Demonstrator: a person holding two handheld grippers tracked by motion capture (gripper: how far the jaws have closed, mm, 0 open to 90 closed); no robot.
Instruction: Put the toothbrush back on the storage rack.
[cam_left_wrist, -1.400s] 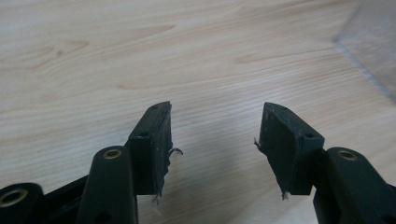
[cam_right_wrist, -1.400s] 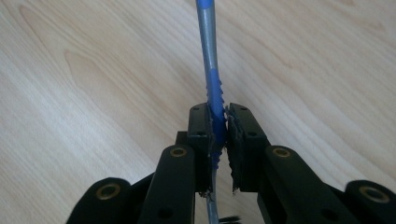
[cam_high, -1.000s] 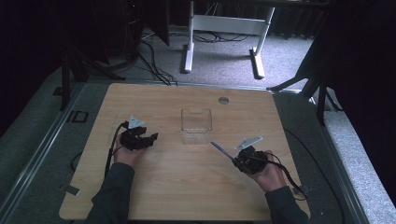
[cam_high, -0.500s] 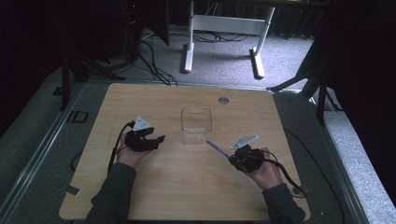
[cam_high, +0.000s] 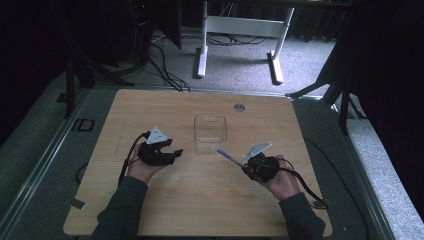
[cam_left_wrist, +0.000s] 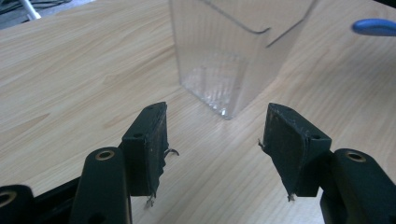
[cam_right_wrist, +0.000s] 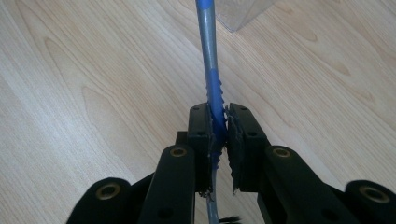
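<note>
High view: fixed above person's side, faces forward and down, far, takes in whole light wooden table (cam_high: 200, 200). Gripper views: low, close over tabletop, looking along own jaws. All three share clear square plastic container (cam_high: 210, 131) (cam_left_wrist: 219, 65) (cam_right_wrist: 243, 11).

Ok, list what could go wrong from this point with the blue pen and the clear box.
1. The right gripper clamps the blue pen near one end, so its long free part may pivot or slip in the jaws.
2. The clear box stands unheld; the left gripper is open and short of it, so a nudge from the pen tip could likely tip or slide it.
</note>
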